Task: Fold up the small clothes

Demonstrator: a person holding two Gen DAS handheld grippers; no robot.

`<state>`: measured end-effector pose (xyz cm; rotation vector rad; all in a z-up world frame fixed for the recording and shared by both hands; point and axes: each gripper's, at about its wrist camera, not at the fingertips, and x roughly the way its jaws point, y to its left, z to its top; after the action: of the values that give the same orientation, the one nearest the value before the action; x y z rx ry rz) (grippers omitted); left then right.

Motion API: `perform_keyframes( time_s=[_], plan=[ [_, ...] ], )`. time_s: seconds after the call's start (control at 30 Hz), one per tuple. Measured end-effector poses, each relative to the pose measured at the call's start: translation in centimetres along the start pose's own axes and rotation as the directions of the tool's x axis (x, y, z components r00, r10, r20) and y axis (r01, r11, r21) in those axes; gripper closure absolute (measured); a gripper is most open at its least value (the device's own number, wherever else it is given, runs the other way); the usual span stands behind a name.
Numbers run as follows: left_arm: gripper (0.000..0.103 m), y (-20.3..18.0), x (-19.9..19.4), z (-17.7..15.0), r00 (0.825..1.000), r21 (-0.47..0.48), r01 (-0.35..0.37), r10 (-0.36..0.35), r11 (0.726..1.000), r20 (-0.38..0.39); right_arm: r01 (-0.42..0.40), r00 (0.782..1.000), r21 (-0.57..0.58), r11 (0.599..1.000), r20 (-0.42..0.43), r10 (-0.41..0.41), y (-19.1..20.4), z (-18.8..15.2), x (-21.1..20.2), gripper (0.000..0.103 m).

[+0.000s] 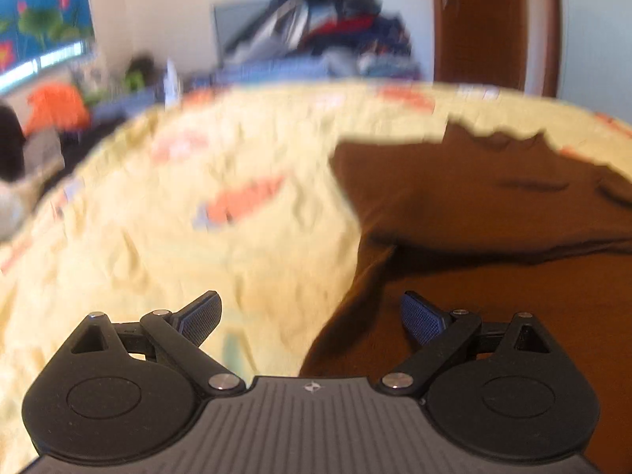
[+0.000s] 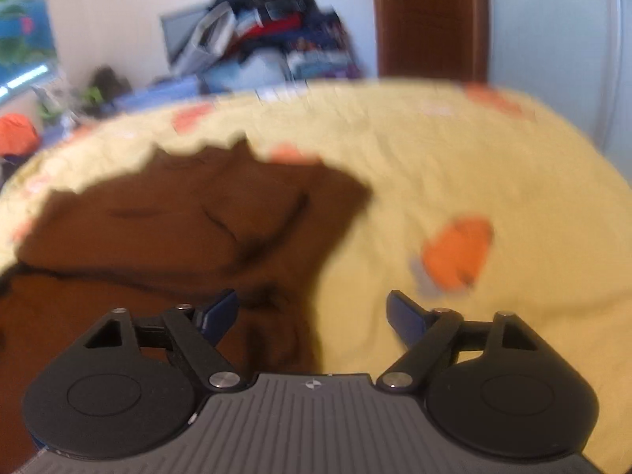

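Observation:
A brown garment [image 1: 493, 213] lies on a yellow bedcover [image 1: 197, 166] with orange prints, its far part folded over the near part. In the left wrist view it fills the right side. My left gripper [image 1: 312, 318] is open and empty, straddling the garment's left edge. In the right wrist view the garment [image 2: 177, 221] lies at left on the bedcover [image 2: 454, 166]. My right gripper [image 2: 314, 316] is open and empty over the garment's right edge, where the cloth is bunched. Both views are blurred.
A pile of dark clothes [image 1: 324, 27] and a grey panel stand against the white wall beyond the bed. A brown wooden door [image 1: 493, 23] is at the back right. An orange item [image 1: 55, 110] and clutter lie at far left.

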<state>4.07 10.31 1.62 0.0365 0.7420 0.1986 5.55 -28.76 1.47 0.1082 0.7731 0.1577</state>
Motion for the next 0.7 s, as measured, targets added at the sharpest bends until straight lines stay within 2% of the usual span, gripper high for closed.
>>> perform_keyframes(
  time_s=[0.03,0.07,0.1,0.13,0.2,0.3,0.37,0.43,0.5,0.53,0.57,0.6,0.63,0.7],
  plan=[
    [0.021,-0.1,0.4,0.0,1.000,-0.012,0.013,-0.013,1.000,-0.014,-0.001,1.000,-0.023,1.000,0.013,0.002,0.4,-0.2,0.0,0.036],
    [0.032,-0.2,0.4,0.1,1.000,-0.033,0.030,-0.030,0.999,0.005,-0.014,1.000,-0.033,0.999,0.011,0.015,0.7,-0.2,0.0,0.052],
    [0.058,-0.4,0.4,0.1,0.999,-0.035,0.050,-0.050,0.998,0.014,-0.023,1.000,-0.027,0.999,0.002,0.023,0.7,0.0,0.2,0.086],
    [0.082,-0.6,0.3,0.3,0.998,-0.022,0.053,-0.053,0.998,0.019,-0.024,1.000,-0.018,1.000,-0.003,0.024,0.5,0.3,0.4,0.093],
    [0.093,-1.5,0.2,-0.1,0.999,0.029,0.007,-0.008,1.000,0.032,-0.002,1.000,-0.012,1.000,0.007,0.002,-0.3,0.2,0.4,0.094],
    [0.093,-1.7,0.2,-0.9,0.997,0.084,-0.009,0.002,0.996,0.079,-0.030,0.999,0.061,0.998,0.036,0.027,-1.8,-0.4,-0.1,0.096],
    [0.093,-1.8,-0.1,-1.1,0.996,0.106,-0.011,0.002,0.994,0.084,-0.024,0.999,0.065,0.998,0.045,0.021,-1.4,-0.7,-0.2,0.095],
    [0.092,-1.1,-0.8,-0.9,0.998,0.086,0.024,-0.029,0.996,0.061,-0.064,0.998,0.109,0.992,0.032,0.061,-1.3,-0.8,-0.7,0.079],
    [0.087,0.2,-2.0,-1.0,0.996,0.035,0.084,-0.085,0.996,0.023,-0.139,0.990,0.169,0.976,0.028,0.137,-1.5,-1.1,-2.0,0.037],
    [0.081,1.0,-2.7,-1.4,0.992,-0.004,0.123,-0.123,0.992,0.008,-0.164,0.986,0.185,0.969,0.040,0.159,-1.7,-1.6,-2.9,0.030],
    [0.078,1.9,-3.2,-1.9,0.986,-0.048,0.165,-0.166,0.985,-0.006,-0.179,0.984,0.198,0.964,0.045,0.173,-1.9,-2.1,-3.7,0.027],
    [0.072,2.5,-3.5,-2.5,0.979,-0.086,0.202,-0.205,0.976,-0.020,-0.198,0.980,0.219,0.955,0.031,0.196,-2.3,-2.6,-4.2,0.029],
    [0.071,3.2,-3.7,-3.1,0.969,-0.127,0.235,-0.242,0.964,-0.040,-0.219,0.975,0.254,0.942,0.009,0.224,-2.7,-3.1,-4.3,0.029],
    [0.071,3.7,-4.0,-3.8,0.962,-0.173,0.263,-0.273,0.949,-0.031,-0.258,0.963,0.292,0.921,0.006,0.268,-3.1,-4.0,-4.5,0.033]
  ],
)
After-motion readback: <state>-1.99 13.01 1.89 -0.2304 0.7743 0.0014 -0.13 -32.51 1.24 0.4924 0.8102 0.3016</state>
